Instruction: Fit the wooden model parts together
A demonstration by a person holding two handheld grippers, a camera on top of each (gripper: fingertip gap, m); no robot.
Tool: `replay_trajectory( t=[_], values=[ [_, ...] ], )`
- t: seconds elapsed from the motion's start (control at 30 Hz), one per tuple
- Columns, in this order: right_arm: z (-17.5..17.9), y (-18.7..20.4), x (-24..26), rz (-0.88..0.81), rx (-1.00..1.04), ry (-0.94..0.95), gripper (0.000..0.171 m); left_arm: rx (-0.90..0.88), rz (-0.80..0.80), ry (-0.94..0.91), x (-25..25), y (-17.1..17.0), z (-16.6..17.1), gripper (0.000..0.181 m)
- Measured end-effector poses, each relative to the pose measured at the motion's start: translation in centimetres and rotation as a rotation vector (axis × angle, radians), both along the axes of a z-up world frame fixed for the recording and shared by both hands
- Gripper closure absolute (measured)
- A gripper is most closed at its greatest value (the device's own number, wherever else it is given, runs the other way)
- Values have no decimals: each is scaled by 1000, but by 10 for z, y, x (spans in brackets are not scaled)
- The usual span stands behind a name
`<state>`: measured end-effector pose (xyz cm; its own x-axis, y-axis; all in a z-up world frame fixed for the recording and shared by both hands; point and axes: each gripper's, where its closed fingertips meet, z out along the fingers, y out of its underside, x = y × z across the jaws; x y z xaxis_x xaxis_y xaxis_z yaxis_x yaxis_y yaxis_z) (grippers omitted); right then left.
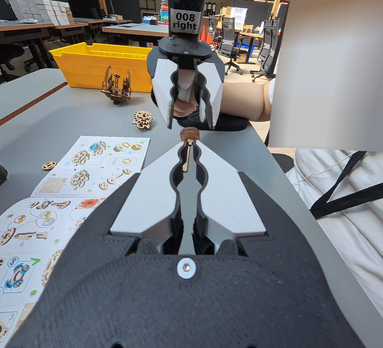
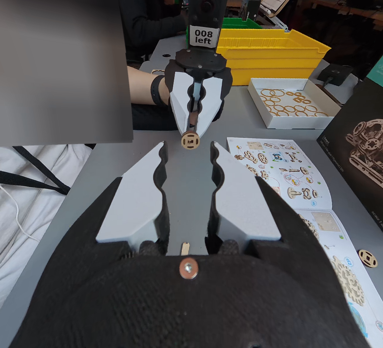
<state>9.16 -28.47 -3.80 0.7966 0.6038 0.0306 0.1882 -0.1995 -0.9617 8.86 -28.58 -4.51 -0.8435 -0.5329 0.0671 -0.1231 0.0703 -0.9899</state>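
Your left gripper (image 1: 188, 145) is clamped on a thin wooden pin (image 1: 187, 158) with a stack of round discs (image 1: 189, 133) seated at its far end, held clear of the grey table (image 1: 93, 114). Your right gripper (image 2: 187, 146) is spread wide and empty, tips facing the disc face (image 2: 190, 141) and just short of it.

My read: the next piece goes onto that pin. The spare slotted disc (image 2: 367, 258) lies beside the instruction sheet (image 2: 279, 172), well off to your right. Grab it by the rim so the centre slot stays free. Match the slot to the pin's flat profile before pushing, and press straight along the axis. The pin looks thin, so it'll likely snap under side load. Keep the left grip close behind the discs for support.

Other loose parts: a gear cluster (image 1: 142, 119) and a partly built model (image 1: 116, 87) by the yellow bin (image 1: 99, 62).
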Motion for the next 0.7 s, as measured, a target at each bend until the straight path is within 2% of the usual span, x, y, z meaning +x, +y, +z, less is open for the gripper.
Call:
replay_trajectory(
  t=[0.1, 0.23, 0.7],
  values=[
    [7, -1, 1, 1, 16, 36, 135, -8, 8, -15, 0, 0, 4, 179],
    [6, 1, -3, -17, 55, -43, 144, -9, 9, -28, -1, -2, 6, 179],
    [11, 1, -5, -23, 71, -10, 146, -9, 28, -80, -2, -5, 15, 179]
  ],
)
